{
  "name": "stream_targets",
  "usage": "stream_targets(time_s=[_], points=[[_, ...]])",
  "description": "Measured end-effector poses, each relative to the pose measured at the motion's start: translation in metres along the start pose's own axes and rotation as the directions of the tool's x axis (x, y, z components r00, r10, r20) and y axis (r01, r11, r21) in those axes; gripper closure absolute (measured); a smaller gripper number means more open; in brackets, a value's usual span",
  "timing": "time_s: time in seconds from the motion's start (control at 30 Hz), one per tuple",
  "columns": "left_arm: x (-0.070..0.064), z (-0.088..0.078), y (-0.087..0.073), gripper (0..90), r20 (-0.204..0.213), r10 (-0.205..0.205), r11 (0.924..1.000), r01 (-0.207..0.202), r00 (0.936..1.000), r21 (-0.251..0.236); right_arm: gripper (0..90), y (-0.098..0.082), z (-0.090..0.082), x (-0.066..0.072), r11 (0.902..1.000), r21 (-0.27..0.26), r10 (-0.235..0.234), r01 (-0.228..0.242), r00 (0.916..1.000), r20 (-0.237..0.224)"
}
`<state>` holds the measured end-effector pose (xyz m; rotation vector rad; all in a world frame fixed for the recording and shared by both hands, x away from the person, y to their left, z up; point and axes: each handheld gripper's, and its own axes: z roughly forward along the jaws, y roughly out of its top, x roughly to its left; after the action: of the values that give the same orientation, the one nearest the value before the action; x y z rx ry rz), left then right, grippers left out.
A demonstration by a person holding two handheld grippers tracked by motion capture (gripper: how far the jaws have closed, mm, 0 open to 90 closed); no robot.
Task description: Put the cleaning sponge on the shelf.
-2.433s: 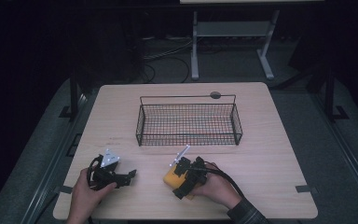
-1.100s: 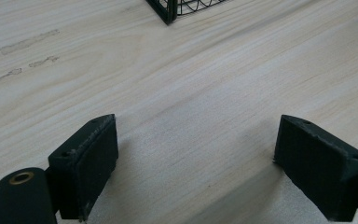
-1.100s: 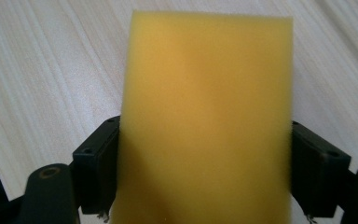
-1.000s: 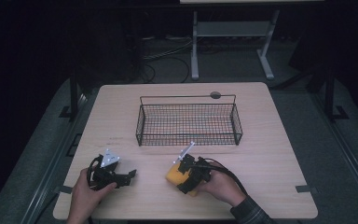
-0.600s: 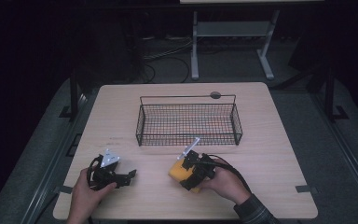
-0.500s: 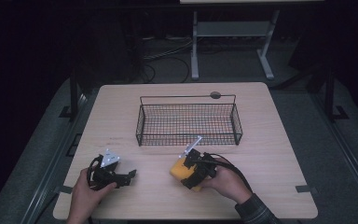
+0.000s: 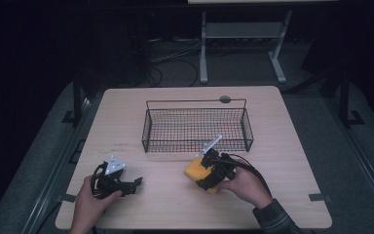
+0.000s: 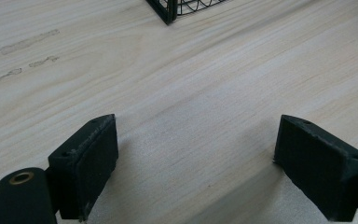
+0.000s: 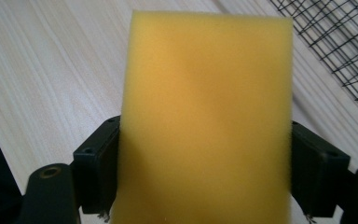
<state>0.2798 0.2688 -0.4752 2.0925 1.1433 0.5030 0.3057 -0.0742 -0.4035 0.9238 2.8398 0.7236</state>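
Pale wood grain ran across the bench [image 7: 292, 146], a rounded-corner top standing on grey carpet in a dark room.

Nearest the person, at the front left, the left hand [image 7: 88, 202] rested on the bench with the left hand-held gripper [image 7: 135, 184], black, a grey three-cornered plate on top. In the left gripper view its two blocky black jaws stood wide apart, their pads rough and matte, with bare wood between them and faint smudges on the grain beyond.

To the right, a little farther in, the right hand [image 7: 246, 187], in a dark sleeve, carried the right hand-held gripper [image 7: 198, 174], a cable looping from its body. Its jaws were closed on a yellow sponge [image 9: 205, 121], pads pressed against its two long sides. The sponge was a soft, fine-pored rectangular block with square corners; in the right gripper view it stood up between the jaws, above the wood. In the high view the sponge [image 7: 196, 168] sat just in front of the basket, near its middle.

Beyond both hands stood a black wire basket [image 7: 148, 131], long, rectangular and open-topped, its walls a fine mesh. A small dark round disc [image 7: 225, 99] lay on the bench just behind it. Past the far edge, a grey metal stand [image 7: 203, 53] rose from the floor among loose cables.
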Motion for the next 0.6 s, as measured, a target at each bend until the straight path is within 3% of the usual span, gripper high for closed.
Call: stream_targets(time_s=[0.4,0.6], points=[[0.0,0.0,0.0,12.6,0.0,0.001,1.0,-0.001,1.0,0.0,22.4,0.0,-0.015,-0.008,0.9998,-0.012,0.015,-0.015,0.9999,0.007],[0.0,0.0,0.0,12.6,-0.001,0.002,1.0,-0.002,1.0,0.0,22.4,0.002,-0.03,-0.019,0.9989,-0.029,0.038,-0.038,0.9992,0.008]])
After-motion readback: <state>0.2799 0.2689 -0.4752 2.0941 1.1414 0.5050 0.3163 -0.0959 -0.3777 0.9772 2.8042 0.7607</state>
